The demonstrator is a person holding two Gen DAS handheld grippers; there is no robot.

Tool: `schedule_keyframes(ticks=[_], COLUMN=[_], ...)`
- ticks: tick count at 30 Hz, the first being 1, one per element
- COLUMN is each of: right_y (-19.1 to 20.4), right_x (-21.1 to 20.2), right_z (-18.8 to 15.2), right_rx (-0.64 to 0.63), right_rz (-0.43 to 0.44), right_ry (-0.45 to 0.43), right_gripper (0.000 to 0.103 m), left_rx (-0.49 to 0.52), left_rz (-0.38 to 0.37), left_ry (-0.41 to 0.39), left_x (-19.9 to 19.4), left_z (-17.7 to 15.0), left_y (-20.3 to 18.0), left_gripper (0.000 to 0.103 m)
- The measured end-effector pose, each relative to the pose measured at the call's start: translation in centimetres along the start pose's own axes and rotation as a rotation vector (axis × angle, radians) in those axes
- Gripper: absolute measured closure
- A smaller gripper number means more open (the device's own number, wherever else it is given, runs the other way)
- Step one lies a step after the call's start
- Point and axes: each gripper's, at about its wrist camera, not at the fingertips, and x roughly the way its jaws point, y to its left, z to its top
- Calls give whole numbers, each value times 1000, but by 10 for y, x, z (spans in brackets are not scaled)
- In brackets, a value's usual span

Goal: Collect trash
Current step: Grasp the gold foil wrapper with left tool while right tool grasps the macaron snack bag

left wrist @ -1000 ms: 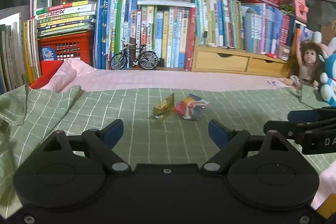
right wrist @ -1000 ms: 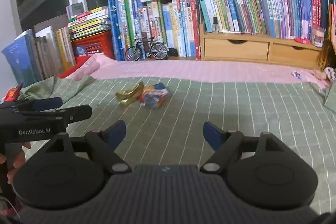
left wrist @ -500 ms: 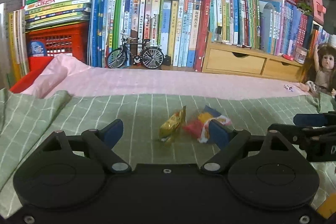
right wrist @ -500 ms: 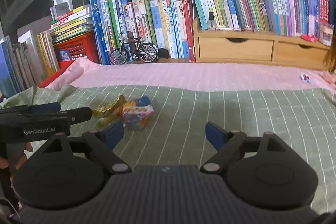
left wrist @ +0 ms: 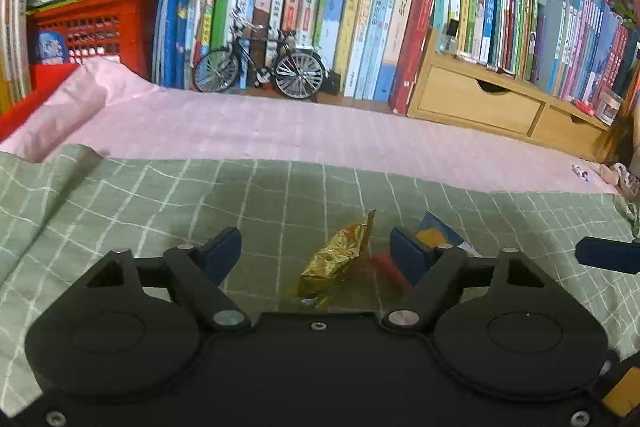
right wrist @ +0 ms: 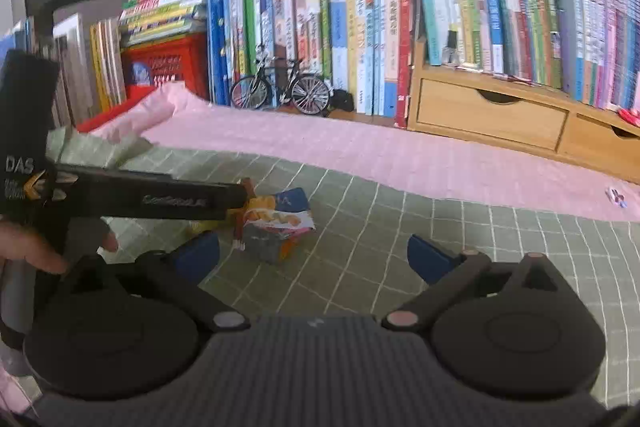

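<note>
Left tool point(left wrist: 316, 253): jaws closing, gold wrapper point(left wrist: 334, 261) between them, untouched. Right tool point(right wrist: 314, 259): jaws opening, spread; colourful snack packet point(right wrist: 276, 227) just ahead, left of centre.

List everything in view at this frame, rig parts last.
gold foil wrapper: 1, gold, on the green checked blanket between the left jaws, not gripped
snack packet: 1, red, orange and blue, beside the gold one
green checked blanket: 1, foreground
pink sheet: 1, behind the blanket
model bicycle: 1, black, before the books
books: many, mixed colours, upright along the window
red basket: 1, left, books stacked on top
wooden drawer unit: 1, tan, two drawers, under the right books
left gripper: black, blue pads, closing
right gripper: black, blue pads, opening, nothing between
</note>
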Motion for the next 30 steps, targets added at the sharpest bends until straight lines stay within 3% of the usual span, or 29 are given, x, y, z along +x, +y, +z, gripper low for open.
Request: schedule_keyframes(ticks=[2,4,9,23,27,30], right_y=[3,5,11,31,27,24], right_x=[7,14,30,71,79,80], right_z=[1,1,1,11,11,9], right_rx=[-19,-26,-53,-36,16,42], right_rz=[-4,-3,-15,-11,-9,-11], right_ry=[13,27,50,89,92,96], right_gripper=[0,0,0,0,7,18], left_rx=[-14,-35,-50,-42,-35,-35], left_rz=[-13,-32,-37,-20,-7,-3], left_ry=[21,50,67,28,30,30], left_x=[6,14,20,12,11,11], left_z=[1,2,3,13,11,10], left_y=[0,0,2,12,16,18], left_gripper=[34,51,81,84,84,84])
